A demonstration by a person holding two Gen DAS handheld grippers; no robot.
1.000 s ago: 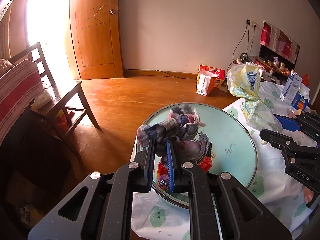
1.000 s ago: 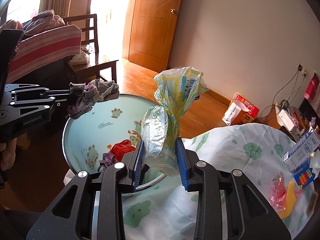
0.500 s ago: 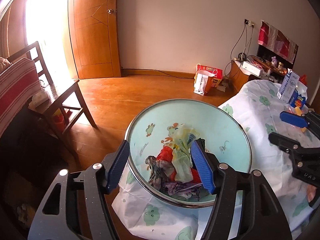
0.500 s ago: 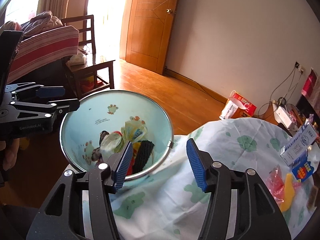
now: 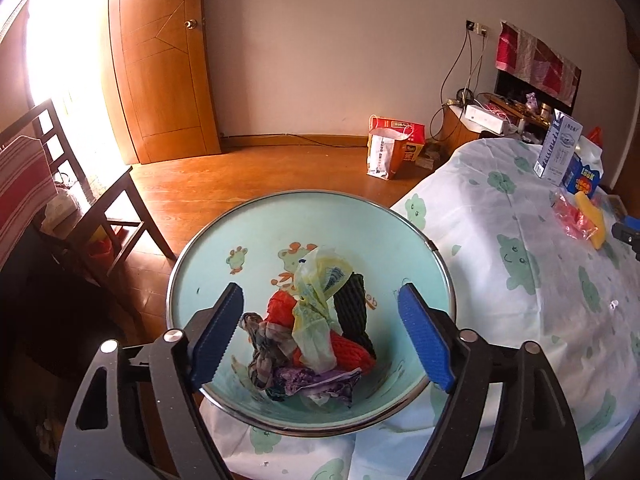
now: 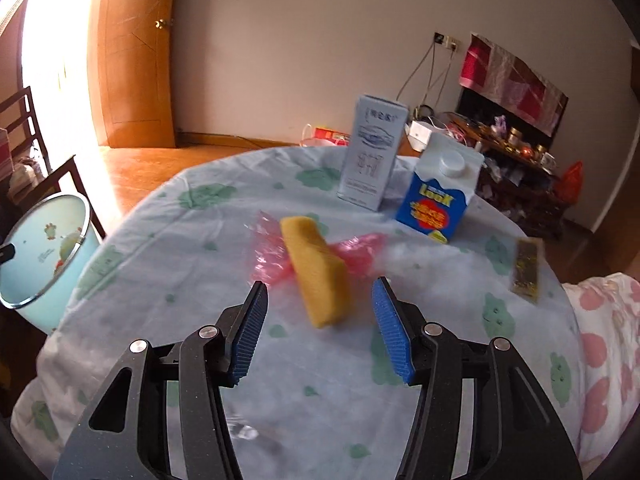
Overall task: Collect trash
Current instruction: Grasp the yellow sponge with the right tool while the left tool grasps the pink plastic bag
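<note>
A pale-blue bin (image 5: 400,248) stands beside the table, holding a plaid rag (image 5: 266,336), a yellow-white plastic bag (image 5: 316,300) and red and black scraps. My left gripper (image 5: 320,287) hovers over its mouth; its jaws are opening, with nothing between them. Out over the table, my right gripper (image 6: 320,284) stands open just above and short of a yellow sponge (image 6: 316,272), which lies on a pink plastic wrapper (image 6: 360,252). The pads touch neither. Behind them stand a tall pale-blue carton (image 6: 372,156) and a blue-and-white carton (image 6: 438,200).
A gold wrapper (image 6: 526,270) lies at the table's right. The tablecloth (image 6: 200,240) is white with green prints. A pink-patterned cloth (image 6: 604,340) sits at the right edge. A wooden chair (image 5: 100,216) and a paper bag (image 5: 384,152) stand on the floor past the bin.
Both grippers have opened: the left dropped the plaid rag and the right the plastic bag into the bin. The right gripper then swung right, from the bin over to the sponge.
</note>
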